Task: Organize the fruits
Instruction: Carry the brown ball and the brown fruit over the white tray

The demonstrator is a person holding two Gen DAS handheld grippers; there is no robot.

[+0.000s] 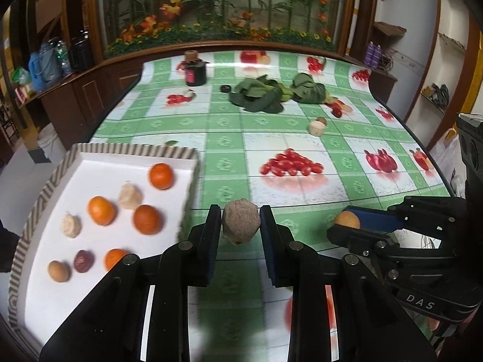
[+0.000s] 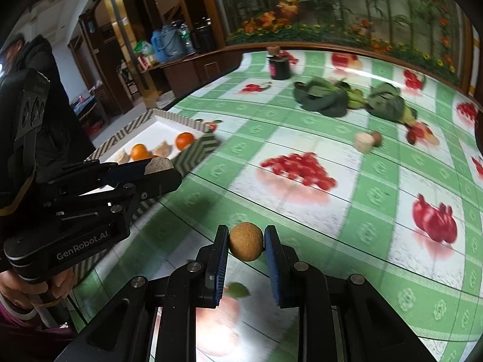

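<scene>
Left wrist view: we see left gripper (image 1: 241, 226) clamped on rough grey-brown fruit (image 1: 241, 225), held above tablecloth (image 1: 223, 138) just right of tray (image 1: 45, 193). Tray holds oranges (image 1: 161, 176) and other fruits. Right gripper (image 1: 347, 221), farther right of tray, pinches tan ball (image 1: 347, 220).

Right wrist view: we see right gripper (image 2: 246, 241) closed on tan ball (image 2: 246, 241), above tablecloth (image 2: 377, 193), well right of tray (image 2: 193, 147). Left gripper (image 2: 158, 166) grips rough fruit (image 2: 158, 164) just before tray's corner.

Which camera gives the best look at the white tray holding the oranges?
The left wrist view: the tray fills the lower left, its whole floor and all the fruits visible. The right wrist view shows only the tray's far end, partly hidden behind the left hand-held gripper.
</scene>
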